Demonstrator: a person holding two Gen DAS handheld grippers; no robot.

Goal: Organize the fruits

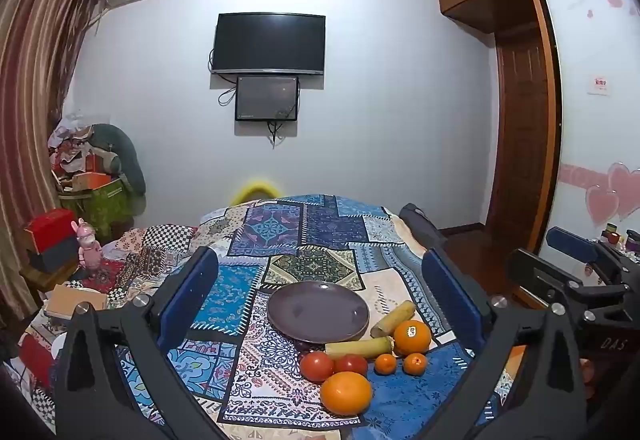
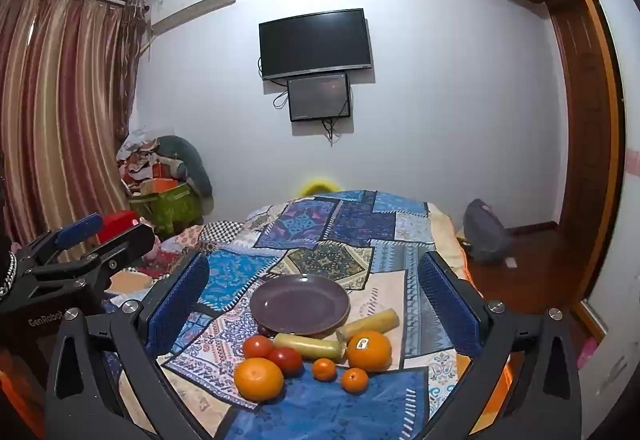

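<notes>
Both wrist views look forward and slightly down along their own blue fingers (image 1: 192, 292) (image 2: 178, 300), near the bed (image 1: 280, 228). The left camera sits left of the right one. Both share the plate (image 1: 318, 306) (image 2: 300, 304), the fruit and the television (image 1: 269, 42) (image 2: 315, 42).

Ahead of my tool, a pale wall (image 1: 380, 100) carries a dark television (image 1: 269, 42). Striped curtains (image 1: 28, 112) hang to my left, a wooden wardrobe (image 1: 524, 112) stands right, over wood floor (image 1: 472, 252).

The room was evenly, dimly lit from overhead, with soft shadows. Both fisheye views bowed strongly and darkened past three and nine o'clock.
</notes>
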